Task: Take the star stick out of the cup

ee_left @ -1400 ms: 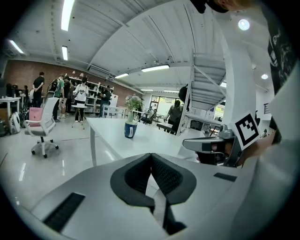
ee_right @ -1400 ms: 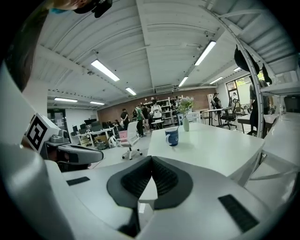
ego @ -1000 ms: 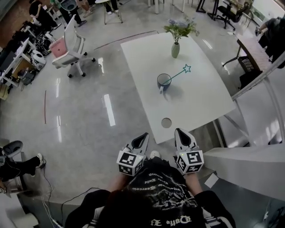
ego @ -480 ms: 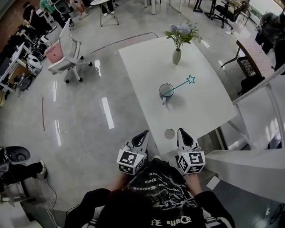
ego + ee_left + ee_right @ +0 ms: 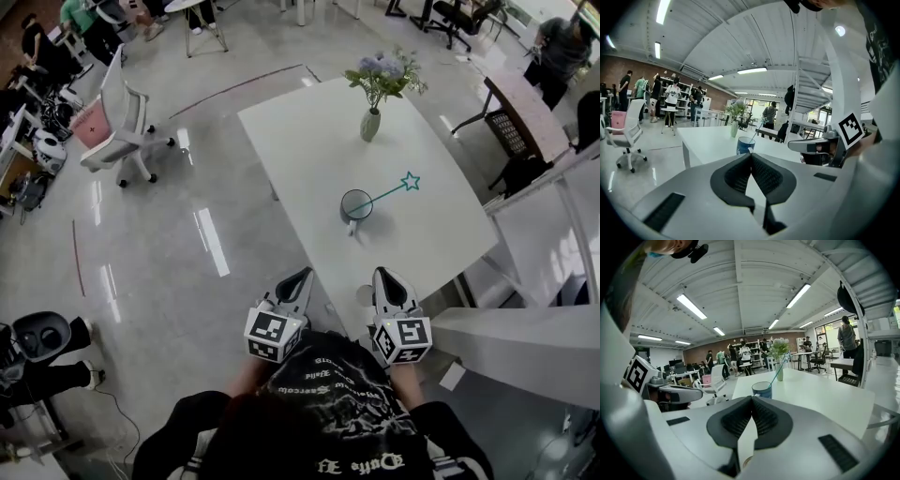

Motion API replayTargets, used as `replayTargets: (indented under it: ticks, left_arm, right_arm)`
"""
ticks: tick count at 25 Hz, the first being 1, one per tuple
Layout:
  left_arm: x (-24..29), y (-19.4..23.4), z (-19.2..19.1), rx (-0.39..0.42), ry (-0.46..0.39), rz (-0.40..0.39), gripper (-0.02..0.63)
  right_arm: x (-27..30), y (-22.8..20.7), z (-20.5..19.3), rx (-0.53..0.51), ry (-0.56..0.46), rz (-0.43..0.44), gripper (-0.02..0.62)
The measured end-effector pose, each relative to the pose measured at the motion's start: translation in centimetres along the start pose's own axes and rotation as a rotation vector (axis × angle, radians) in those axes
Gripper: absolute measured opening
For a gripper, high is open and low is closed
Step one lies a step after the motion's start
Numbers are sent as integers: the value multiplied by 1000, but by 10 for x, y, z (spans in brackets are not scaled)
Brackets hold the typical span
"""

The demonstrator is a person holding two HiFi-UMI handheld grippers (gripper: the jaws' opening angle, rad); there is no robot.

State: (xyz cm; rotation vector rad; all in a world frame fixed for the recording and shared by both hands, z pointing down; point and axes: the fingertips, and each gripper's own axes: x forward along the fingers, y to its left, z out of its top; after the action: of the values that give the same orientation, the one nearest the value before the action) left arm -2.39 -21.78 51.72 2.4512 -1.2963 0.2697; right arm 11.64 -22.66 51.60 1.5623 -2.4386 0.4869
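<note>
The table (image 5: 309, 141) is plain white. On it, the cup (image 5: 356, 204) is dark blue with a small white mark on its side, and the star stick (image 5: 384, 192) is teal, with its star drawn only in outline. Near the table's far edge, the vase (image 5: 370, 125) is pale grey-green, and its flowers (image 5: 382, 70) are lilac over green leaves. The left claw (image 5: 305, 275) and the right claw (image 5: 384, 275) are light grey, with black ribbed pads (image 5: 764, 176) and black-and-white square markers. The floor (image 5: 187, 262) is glossy grey. The office chair (image 5: 112, 117) is white with a pink cushion.
</note>
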Motion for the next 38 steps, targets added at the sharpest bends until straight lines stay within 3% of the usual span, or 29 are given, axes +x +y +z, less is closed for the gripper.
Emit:
replayTargets:
  ticks: [7,9,11,17,33,38]
  left_arm:
    - [13,22,4,26,3,-54,20]
    - [15,25,3,31,6,-67,20]
    - [15,28,2,35,10,-76,20]
    - [12,35,7,44,8,-86,20]
    - [0,60,14,50,13,-44,20]
    - [4,60,13,48,27,-71,20]
  right_arm:
    - [16,-11,12,56,-65,-96,9]
    - [22,-12,15,79,-80,-94,45]
    - [31,-14,20,104,-94,-88,120]
    - [55,-26,40,162,-119,-97,190]
    - [116,-69,59,240,-96,-139,199]
    - [133,-80,51,285,-65,-159,196]
